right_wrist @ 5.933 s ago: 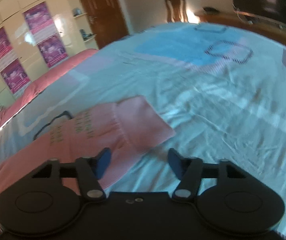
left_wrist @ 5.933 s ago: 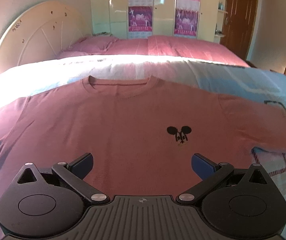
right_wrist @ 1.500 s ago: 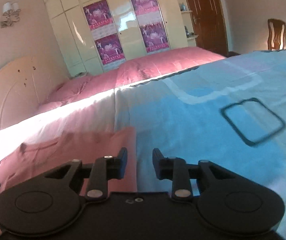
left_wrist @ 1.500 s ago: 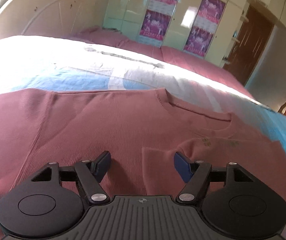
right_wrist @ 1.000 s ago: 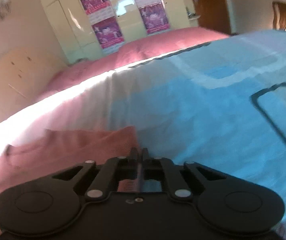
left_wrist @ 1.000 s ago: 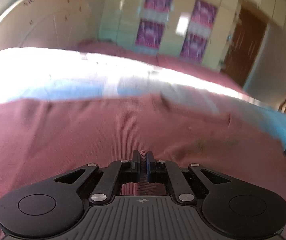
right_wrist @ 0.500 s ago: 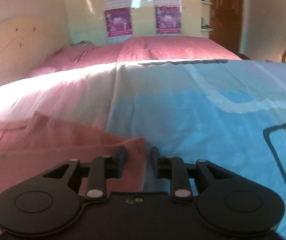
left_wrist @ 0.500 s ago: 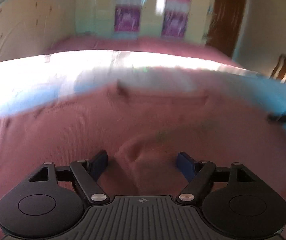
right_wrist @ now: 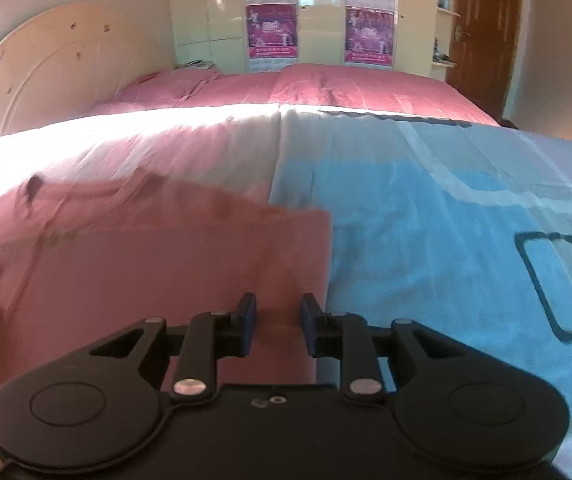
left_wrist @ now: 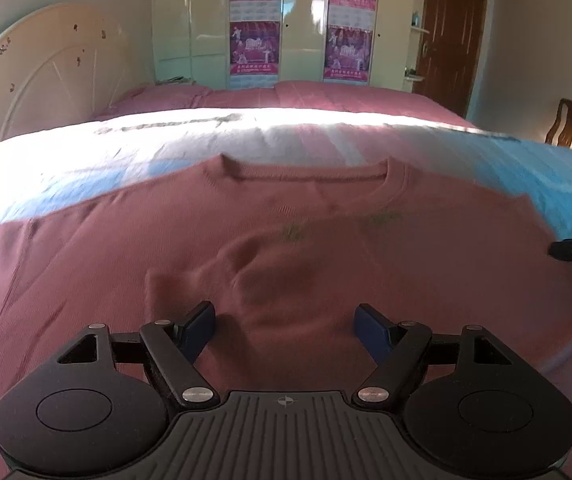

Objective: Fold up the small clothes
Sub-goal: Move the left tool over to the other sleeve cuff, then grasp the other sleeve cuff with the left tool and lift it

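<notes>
Left wrist view: pink sweater (left_wrist: 133, 264) spread flat on the bed (left_wrist: 85, 148), neckline toward the headboard (left_wrist: 45, 72), one sleeve already folded across the chest and rumpled into a soft hump. Left gripper (left_wrist: 283, 322) hovering just above that hump, fingers (left_wrist: 197, 322) spread wide, having just opened, nothing pinched between them. Right wrist view: straight folded edge of the sweater against the blue bedspread, right gripper (right_wrist: 277, 320) poised over that edge with fingers (right_wrist: 247, 318) only narrowly apart, having just opened a little, cloth beneath but not gripped. Ribbed knit, judged light, limp and prone to bunching rather than sliding; likely to sag and crease if lifted by one point. Best taken at a seam or firm edge, such as the cuff, hem corner or shoulder line, with both grippers sharing the width. Further out: wardrobe doors with purple posters (left_wrist: 255, 46), a brown door, and a wooden chair (left_wrist: 570, 122) at the right.
</notes>
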### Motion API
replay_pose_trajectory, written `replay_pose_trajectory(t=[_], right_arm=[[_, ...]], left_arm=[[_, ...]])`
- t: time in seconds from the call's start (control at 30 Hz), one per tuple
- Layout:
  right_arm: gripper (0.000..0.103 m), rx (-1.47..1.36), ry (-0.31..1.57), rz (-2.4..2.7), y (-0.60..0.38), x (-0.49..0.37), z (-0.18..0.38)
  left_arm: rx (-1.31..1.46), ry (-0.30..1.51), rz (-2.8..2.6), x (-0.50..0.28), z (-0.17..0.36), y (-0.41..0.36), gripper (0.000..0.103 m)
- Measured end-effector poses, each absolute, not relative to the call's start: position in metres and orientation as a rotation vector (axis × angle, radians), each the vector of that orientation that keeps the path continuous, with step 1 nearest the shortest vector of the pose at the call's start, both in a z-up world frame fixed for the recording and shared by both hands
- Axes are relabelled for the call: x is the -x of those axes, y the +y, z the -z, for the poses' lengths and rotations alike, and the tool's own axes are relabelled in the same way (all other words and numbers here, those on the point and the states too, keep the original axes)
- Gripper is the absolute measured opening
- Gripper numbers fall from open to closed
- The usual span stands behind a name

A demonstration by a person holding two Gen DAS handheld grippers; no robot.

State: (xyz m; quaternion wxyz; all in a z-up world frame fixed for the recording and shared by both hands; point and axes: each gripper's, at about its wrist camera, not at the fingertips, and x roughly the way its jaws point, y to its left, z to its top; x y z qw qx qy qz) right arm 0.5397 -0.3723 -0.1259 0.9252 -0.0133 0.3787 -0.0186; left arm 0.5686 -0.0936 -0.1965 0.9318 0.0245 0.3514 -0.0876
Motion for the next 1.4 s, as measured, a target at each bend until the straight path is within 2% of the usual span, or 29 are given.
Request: replay_pose_trajectory(t=[0.13, 0.33, 0.47, 0.6, 0.8, 1.07, 1.4], right_arm=[[0.024, 0.109, 0.788, 0.034, -0.367, -0.502, 0.128], [0.026, 0.027, 0.683, 0.006, -0.355, -0.468, 0.106], [0.026, 0.073, 0.789, 0.016, -0.346, -0.475, 0.129], [0.030, 0.038, 0.737, 0.002, -0.351, -0.466, 0.107], [0.031, -0.054, 0.735, -0.023, -0.362, -0.466, 0.097], [0.031, -0.062, 0.736, -0.045, -0.306, -0.474, 0.103], [0.030, -0.084, 0.663, 0.112, -0.234, -0.490, 0.102]], left_arm=[[-0.106, 0.712, 0.184, -0.543, 0.191, -0.092, 0.076], [-0.058, 0.676, 0.230, -0.514, 0.173, -0.113, 0.076], [-0.095, 0.728, 0.179, -0.519, 0.186, -0.123, 0.076], [-0.051, 0.722, 0.137, -0.503, 0.167, -0.105, 0.076], [0.114, 0.753, -0.108, -0.453, 0.161, -0.015, 0.076], [0.281, 0.719, -0.420, -0.392, 0.165, 0.153, 0.076], [0.428, 0.647, -0.469, -0.426, 0.197, 0.316, 0.076]])
